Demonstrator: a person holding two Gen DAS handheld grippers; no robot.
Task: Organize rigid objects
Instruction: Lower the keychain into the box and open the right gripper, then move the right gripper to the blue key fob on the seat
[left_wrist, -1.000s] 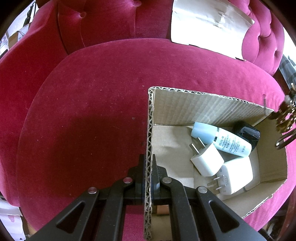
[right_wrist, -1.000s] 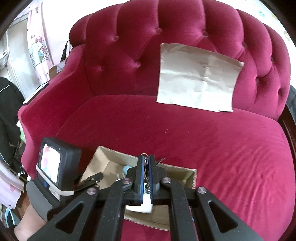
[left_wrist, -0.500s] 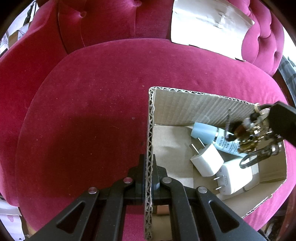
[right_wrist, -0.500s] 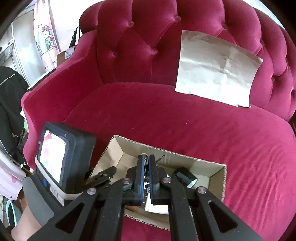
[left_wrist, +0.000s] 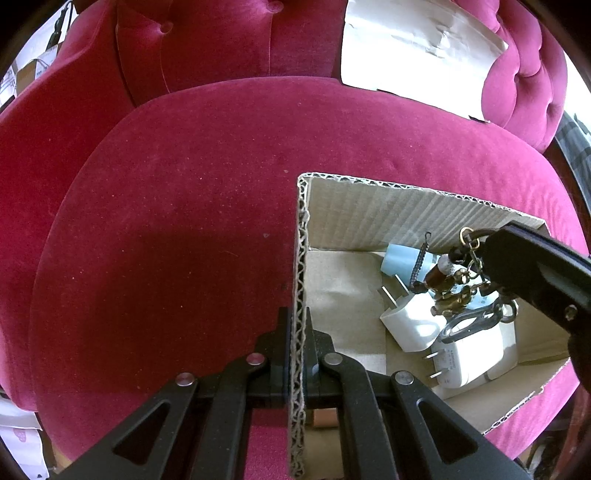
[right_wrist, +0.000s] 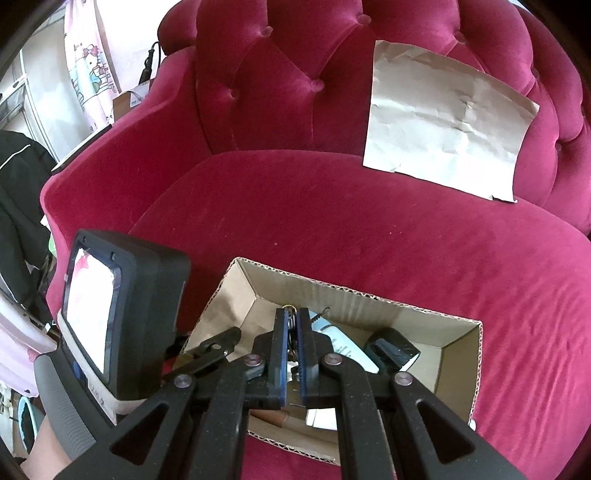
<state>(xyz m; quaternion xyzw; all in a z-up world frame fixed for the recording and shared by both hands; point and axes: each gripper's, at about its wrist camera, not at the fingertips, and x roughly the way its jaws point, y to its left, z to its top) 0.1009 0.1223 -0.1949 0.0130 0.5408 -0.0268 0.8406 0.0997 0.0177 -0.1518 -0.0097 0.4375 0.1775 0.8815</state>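
Right gripper (left_wrist: 491, 266), clamped on the keychain (left_wrist: 452, 284), has come in from the box's right edge and dropped lower. It now sits over the box (left_wrist: 369, 210) interior. The keychain, a second ago outside the far wall, now hangs above the blue bottle (left_wrist: 400, 258) and white chargers (left_wrist: 413, 325), partly covering them. The black item in the corner is now hidden in the left view.

Bright daylight, glaring paper sheet (left_wrist: 417, 44), fisheye-warped dark edges, soft shadows.
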